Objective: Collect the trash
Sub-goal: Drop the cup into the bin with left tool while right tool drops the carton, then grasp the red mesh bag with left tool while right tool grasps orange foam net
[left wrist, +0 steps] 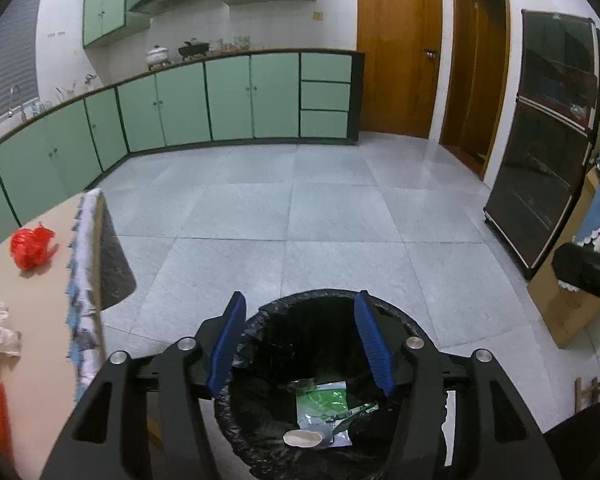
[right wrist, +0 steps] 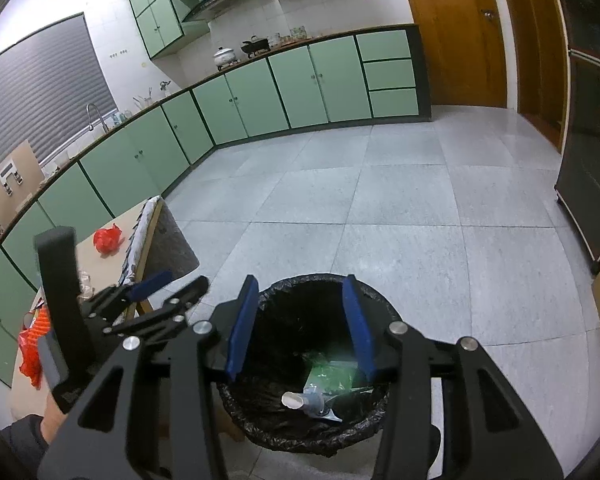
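Both sets of jaws apart, empty, over bin; L gripper, R gripper. Wrapper & cup lie in bin below jaws. Drop step looks done. Next: back to worktop left of jaws for red bag.

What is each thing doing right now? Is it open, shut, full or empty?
Left gripper: open, holding nothing.
Right gripper: open, holding nothing.
Round bin with black liner: open, with a little trash inside.
Green foil packet: lying in the bin.
Crumpled red plastic bag: on the tan table, not collected.
Brown wooden door: shut.
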The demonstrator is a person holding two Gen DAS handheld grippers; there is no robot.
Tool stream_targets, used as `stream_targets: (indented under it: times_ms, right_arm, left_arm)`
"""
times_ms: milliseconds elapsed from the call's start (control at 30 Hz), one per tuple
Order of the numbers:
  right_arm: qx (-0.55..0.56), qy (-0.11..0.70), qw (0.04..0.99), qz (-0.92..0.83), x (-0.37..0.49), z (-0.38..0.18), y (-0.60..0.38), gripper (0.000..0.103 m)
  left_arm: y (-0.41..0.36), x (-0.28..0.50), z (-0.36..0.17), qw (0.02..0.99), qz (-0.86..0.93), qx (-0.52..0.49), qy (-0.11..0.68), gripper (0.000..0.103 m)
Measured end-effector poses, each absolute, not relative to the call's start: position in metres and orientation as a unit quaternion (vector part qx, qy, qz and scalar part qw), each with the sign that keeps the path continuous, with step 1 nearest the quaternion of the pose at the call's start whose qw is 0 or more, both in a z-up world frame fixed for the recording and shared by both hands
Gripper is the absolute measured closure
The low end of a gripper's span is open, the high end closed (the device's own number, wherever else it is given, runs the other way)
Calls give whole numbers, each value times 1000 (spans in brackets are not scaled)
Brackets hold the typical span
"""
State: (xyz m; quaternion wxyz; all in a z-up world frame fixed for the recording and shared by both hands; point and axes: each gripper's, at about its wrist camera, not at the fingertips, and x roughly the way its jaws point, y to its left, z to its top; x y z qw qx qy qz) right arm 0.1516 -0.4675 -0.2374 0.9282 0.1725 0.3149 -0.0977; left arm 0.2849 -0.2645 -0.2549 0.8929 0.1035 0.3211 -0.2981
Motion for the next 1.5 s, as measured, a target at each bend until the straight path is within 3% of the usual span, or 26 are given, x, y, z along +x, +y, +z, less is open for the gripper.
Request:
stream_targets:
  times_ms: [267,733,1167,1400,1500]
  right_arm:
    - [147,307,939,-44,157,-217,-418,59]
    - [64,330,937,92,191,-206,-247,59]
    - [4,349,921,174,211,-215,-105,57]
    - [-20,363,915,174,235,-233,-55,49]
    - [-23,378,909,173,246,-245,-46,51]
  left_arm:
    - [-167,254,-212,929,-224,61,287,36]
    - [22,212,-178,964,-53,22,261,36]
    - [139,176,-195,964,39,1,263,35]
    - [167,173,-206,963,46,-12,266,35]
    - [176,175,-212,961,47,-19,271,35]
